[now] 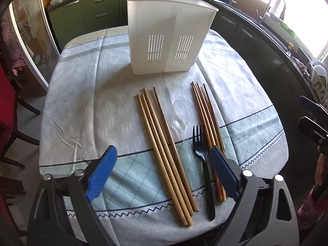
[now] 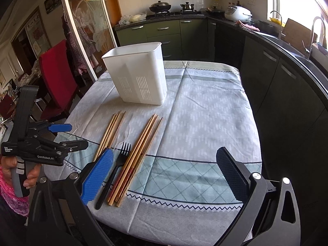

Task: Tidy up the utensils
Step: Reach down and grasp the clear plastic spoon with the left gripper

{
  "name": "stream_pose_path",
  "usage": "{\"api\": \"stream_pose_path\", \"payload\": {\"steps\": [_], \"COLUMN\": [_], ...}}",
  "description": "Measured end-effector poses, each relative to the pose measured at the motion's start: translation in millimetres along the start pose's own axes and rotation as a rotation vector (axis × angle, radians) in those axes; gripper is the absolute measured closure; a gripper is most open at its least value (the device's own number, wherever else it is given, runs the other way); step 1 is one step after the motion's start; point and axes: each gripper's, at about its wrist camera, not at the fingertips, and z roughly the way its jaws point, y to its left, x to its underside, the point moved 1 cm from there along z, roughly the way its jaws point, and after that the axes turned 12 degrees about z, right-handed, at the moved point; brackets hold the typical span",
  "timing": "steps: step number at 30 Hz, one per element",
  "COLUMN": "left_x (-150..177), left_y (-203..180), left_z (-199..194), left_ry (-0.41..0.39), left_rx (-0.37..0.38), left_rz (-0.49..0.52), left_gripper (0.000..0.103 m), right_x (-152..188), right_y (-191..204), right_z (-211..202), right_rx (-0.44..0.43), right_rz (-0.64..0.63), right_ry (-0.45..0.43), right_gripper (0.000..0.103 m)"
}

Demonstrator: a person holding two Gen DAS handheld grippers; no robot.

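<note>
Chopsticks (image 1: 164,143), spoon (image 1: 180,112) and fork (image 1: 202,160) lie before the holder (image 1: 164,41) (white, slotted). Left gripper (image 1: 162,160) and right gripper (image 2: 164,164) both hover, jaws wide, empty.

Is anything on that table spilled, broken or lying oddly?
Nothing stands out. The white holder stands upright on the tablecloth. Two bundles of wooden chopsticks, a clear spoon and a black fork lie side by side, roughly parallel, waiting to be sorted. No spill or damage shows.
</note>
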Motion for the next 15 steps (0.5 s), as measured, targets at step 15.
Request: {"api": "stream_pose_path", "payload": {"steps": [15], "left_x": [-30.7], "left_y": [-30.4], "left_z": [54.8], "left_ry": [0.169], "left_rx": [0.003], "left_rz": [0.012], "left_gripper": [0.068], "right_x": [4.9], "right_y": [-17.3], "right_z": [8.2], "right_rx": [0.003], "right_rz": [0.021], "right_ry": [0.048], "right_gripper": [0.025]}}
